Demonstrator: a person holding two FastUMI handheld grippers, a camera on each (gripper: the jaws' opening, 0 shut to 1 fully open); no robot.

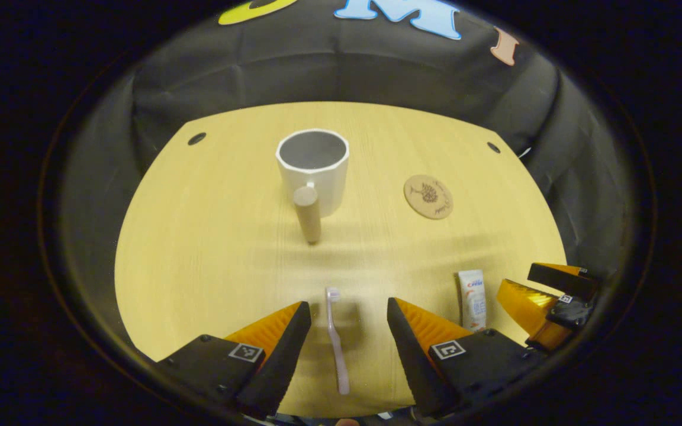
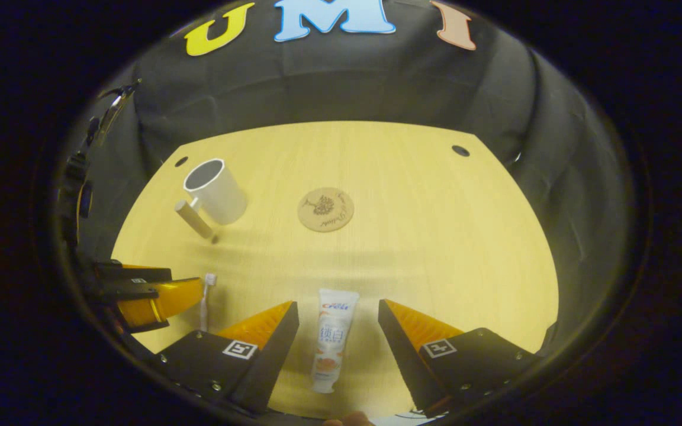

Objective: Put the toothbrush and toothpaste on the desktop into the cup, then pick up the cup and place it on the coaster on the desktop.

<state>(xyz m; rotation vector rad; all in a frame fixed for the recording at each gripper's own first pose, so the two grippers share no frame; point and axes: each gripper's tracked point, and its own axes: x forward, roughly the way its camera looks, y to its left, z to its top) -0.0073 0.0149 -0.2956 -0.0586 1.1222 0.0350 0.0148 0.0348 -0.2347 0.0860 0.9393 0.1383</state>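
The left gripper [image 1: 347, 331] is hovering low over the desk [image 1: 199, 266] with its two orange-and-black fingers spread wide apart, pinching nothing. A pale pink toothbrush [image 1: 337, 340] is lying flat on the wood in the gap between them, touching neither finger, its bristled head pointing away toward the far side. Farther ahead, near the middle of the desk, a white cup [image 1: 313, 168] is standing upright and empty, with a tan wooden handle facing the camera. To the right of the cup, apart from it, a round brown coaster [image 1: 428, 196] is lying flat. At the right edge of the left gripper view, the toothpaste [image 1: 472, 299] is lying beside the other gripper. In the right gripper view, the right gripper [image 2: 338, 331] is likewise hovering with its fingers spread wide, gripping nothing. The white toothpaste [image 2: 332, 338] tube is lying lengthwise between them, clear of both, its cap end nearest the camera. Beyond it the coaster [image 2: 325, 209] is sitting near the desk's centre, and the cup [image 2: 215, 192] is standing to its left, farther off. The toothbrush [image 2: 206, 302] is showing at lower left beside the left gripper's orange finger [image 2: 169, 299].
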